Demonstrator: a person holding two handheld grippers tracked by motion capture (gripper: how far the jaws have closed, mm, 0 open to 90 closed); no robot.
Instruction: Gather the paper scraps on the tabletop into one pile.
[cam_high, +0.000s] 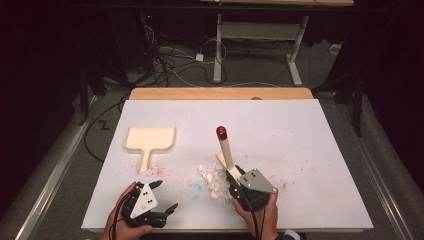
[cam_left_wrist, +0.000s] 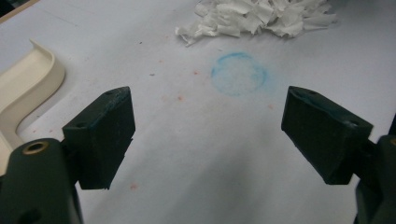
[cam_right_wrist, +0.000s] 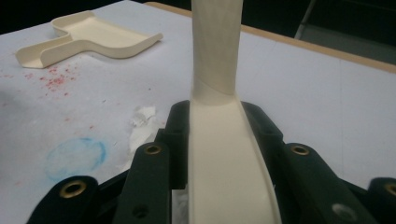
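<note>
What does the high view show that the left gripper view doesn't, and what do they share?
High view alone: the right claw shut on a cream brush handle with a red tip, the person's hands, the table's wooden far edge, and cables on the floor.

Left gripper view alone: a close look at the left claw, its two black jaws wide apart with nothing between them.

Both: the shredded white paper pile, the blue chalk ring, the cream dustpan, and red specks on the white table cover.

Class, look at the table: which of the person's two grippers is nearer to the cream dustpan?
Left. The left gripper sits open just below the dustpan, toward the table's near edge. The right gripper, clamping the brush, is farther off, beyond the paper scraps.
</note>
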